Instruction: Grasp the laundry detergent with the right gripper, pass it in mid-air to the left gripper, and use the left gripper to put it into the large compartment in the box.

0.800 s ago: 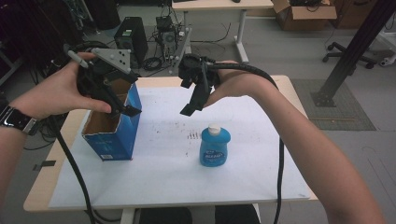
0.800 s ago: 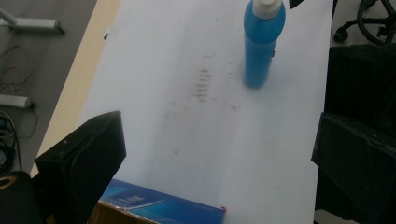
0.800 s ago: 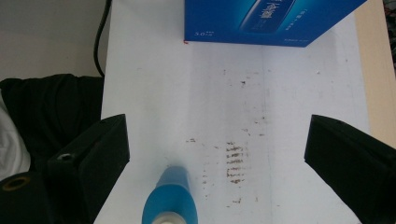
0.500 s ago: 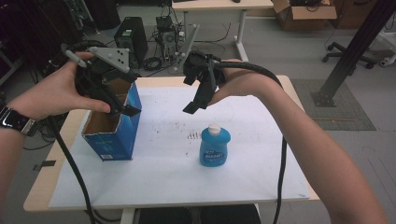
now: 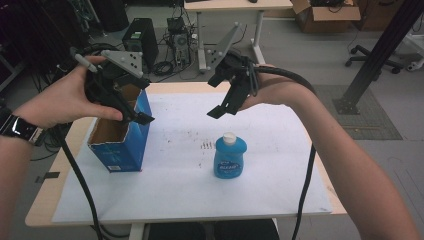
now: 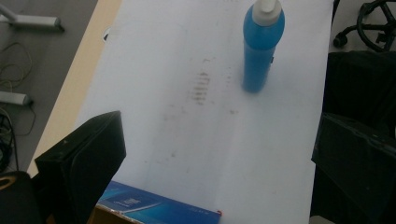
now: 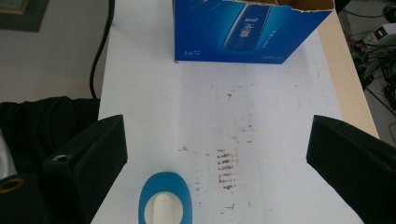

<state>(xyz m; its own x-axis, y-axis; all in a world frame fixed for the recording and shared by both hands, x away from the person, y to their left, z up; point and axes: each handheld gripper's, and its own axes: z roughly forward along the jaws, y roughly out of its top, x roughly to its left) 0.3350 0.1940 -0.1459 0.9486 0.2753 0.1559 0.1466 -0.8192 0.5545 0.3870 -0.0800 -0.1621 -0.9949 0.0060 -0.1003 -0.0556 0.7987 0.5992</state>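
Blue plastic bottle with a white cap (image 5: 230, 157) stands mid-table, right of the open blue cardboard box (image 5: 120, 145) — left gripper (image 5: 137, 116) and right gripper (image 5: 222, 107) hover above, jaws spread, empty.

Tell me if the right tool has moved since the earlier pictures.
Yes, slightly. In the high view the right tool has drifted toward the table's far edge, away from the blue bottle, jaws open.

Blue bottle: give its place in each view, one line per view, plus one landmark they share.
High view: blue bottle stands upright, centre of the white sheet, below the right gripper.
Left gripper view: top, right of centre.
Right gripper view: bottom edge, left of centre, seen from above.
Shared landmark: the open blue box.
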